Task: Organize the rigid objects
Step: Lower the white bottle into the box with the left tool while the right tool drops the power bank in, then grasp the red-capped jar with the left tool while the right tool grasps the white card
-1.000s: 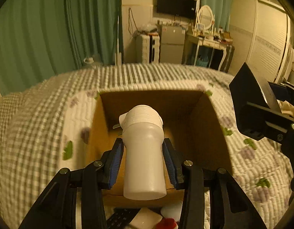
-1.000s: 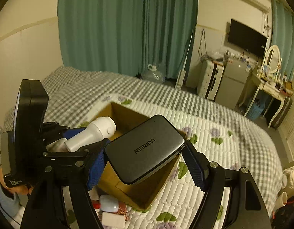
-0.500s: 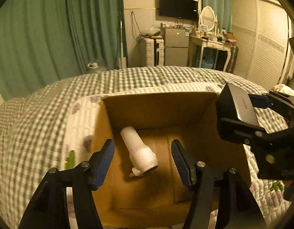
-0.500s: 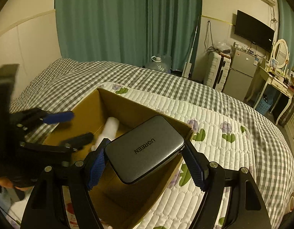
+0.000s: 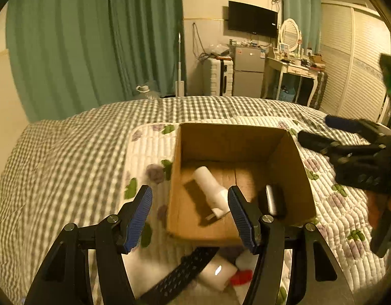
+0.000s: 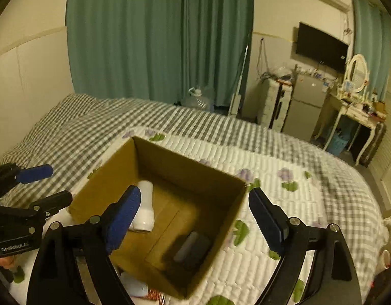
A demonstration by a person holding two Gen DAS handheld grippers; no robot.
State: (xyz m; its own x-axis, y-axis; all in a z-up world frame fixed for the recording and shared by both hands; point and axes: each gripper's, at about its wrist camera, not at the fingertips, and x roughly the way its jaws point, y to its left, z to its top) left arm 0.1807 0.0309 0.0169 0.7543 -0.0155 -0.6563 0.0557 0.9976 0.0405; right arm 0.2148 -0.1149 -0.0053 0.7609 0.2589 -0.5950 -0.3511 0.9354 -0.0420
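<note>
Left hand-held gripper [image 5: 190, 216]: fingers spread, holding nothing, poised above the near rim of the open brown cardboard box [image 5: 236, 137]; right hand-held gripper [image 6: 194, 218]: fingers spread, holding nothing, over the box's right corner; white plastic bottle [image 5: 210, 188]: lying on the box floor, ahead between the left fingers; dark grey rectangular charger [image 6: 191, 247]: on edge by the right wall, apart from the bottle; box on quilted bed [image 6: 284, 198].

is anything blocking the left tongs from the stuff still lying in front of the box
Nothing visible does: the left tongs are open over the box's near edge, and the remote and small white case lie uncovered just below.
</note>
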